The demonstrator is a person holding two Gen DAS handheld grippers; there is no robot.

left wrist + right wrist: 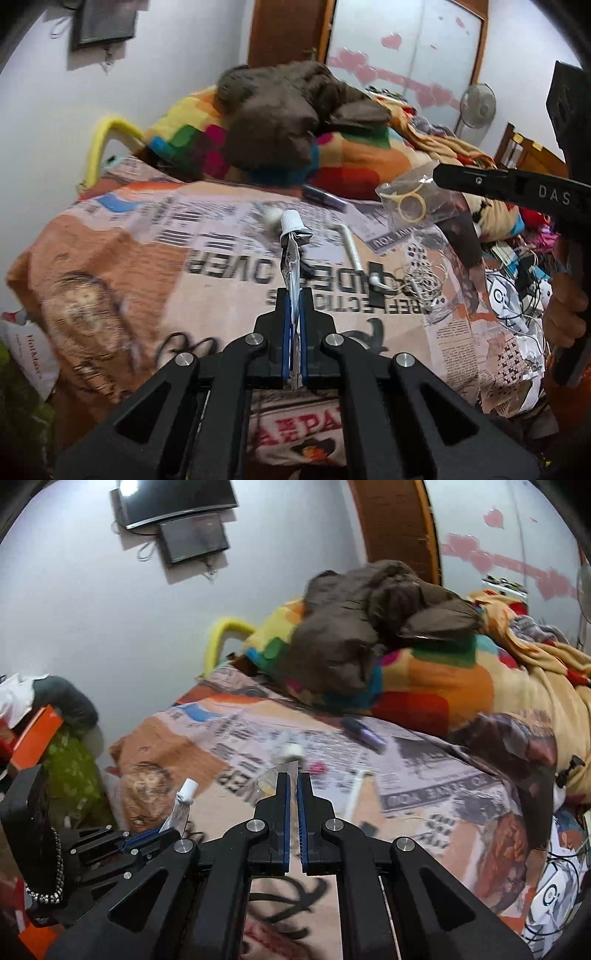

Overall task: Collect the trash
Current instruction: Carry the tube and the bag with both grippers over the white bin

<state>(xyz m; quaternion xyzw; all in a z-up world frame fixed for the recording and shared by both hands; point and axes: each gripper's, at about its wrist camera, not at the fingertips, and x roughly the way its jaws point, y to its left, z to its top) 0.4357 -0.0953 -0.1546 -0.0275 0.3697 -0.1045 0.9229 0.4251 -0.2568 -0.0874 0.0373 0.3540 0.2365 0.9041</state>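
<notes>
Left wrist view: left tool grips a crumpled white-capped tube, right tool pinches a clear plastic bag; purple wrapper and bent white stick remain on the bed.

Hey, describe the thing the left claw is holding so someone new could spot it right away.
Start at the newspaper-print bedsheet. Above it the left claw pinches a squeezed-flat tube, standing upright. Its white ribbed screw cap and crumpled silvery body set it apart from the clear plastic bag.
</notes>
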